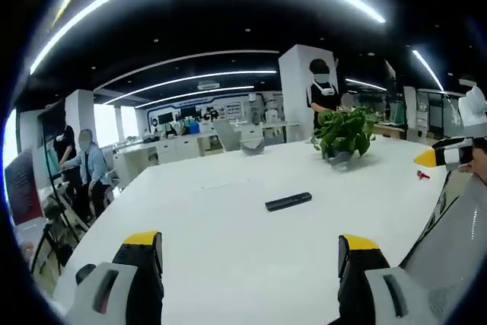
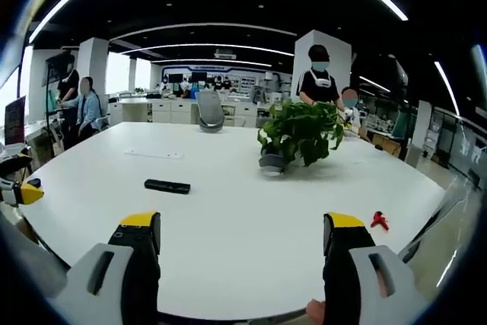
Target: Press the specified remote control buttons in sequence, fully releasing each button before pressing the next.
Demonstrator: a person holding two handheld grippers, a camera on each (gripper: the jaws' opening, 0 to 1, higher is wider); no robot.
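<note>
Remote control lying on the white bench, apart from both claws
The remote control (image 1: 288, 202) (image 2: 167, 186) is seen ahead of the left claw (image 1: 251, 253) and right claw (image 2: 242, 234); both are spread, holding nothing.

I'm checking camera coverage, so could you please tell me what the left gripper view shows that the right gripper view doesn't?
The differences are slight. Left gripper view: the right gripper coming in from the right. Right gripper view: the left gripper entering from the left, and a grey chair behind the table. Both share the white table, black remote, potted plant and small red object.
</note>
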